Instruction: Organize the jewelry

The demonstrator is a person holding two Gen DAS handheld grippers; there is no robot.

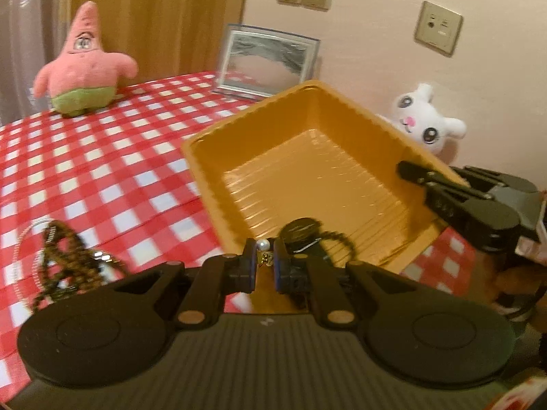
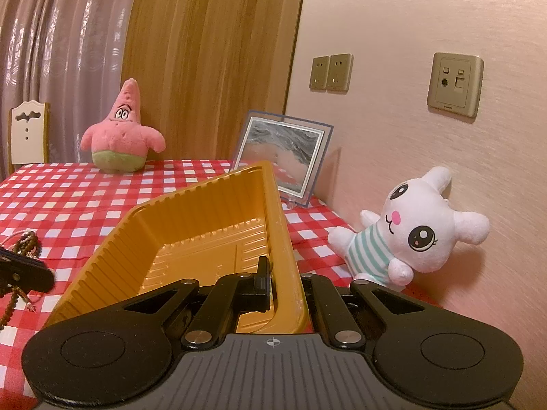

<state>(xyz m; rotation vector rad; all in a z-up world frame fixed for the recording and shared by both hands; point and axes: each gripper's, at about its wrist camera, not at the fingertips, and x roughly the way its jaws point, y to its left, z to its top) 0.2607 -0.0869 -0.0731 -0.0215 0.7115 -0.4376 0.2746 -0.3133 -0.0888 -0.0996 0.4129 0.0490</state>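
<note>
Here, a small piece of jewelry, with a white pearl and a gold part, is gripped between the nearly closed pads of the left gripper. It is held over the near rim of the tray. A dark chain with a round dark disc trails from the gripper into the tray; whether it belongs to the gripped piece cannot be told.

The tray's right wall is clamped by the right gripper, one finger inside and the other outside, and the tray is held tilted, its right side raised off the table.

A heap of dark beads is left on the checked cloth to the left of the tray, near the table's front edge.

Further back, a white plush is leaned against the wall at the right edge. A framed picture is stood at the far edge, and a pink plush toward the far left.
</note>
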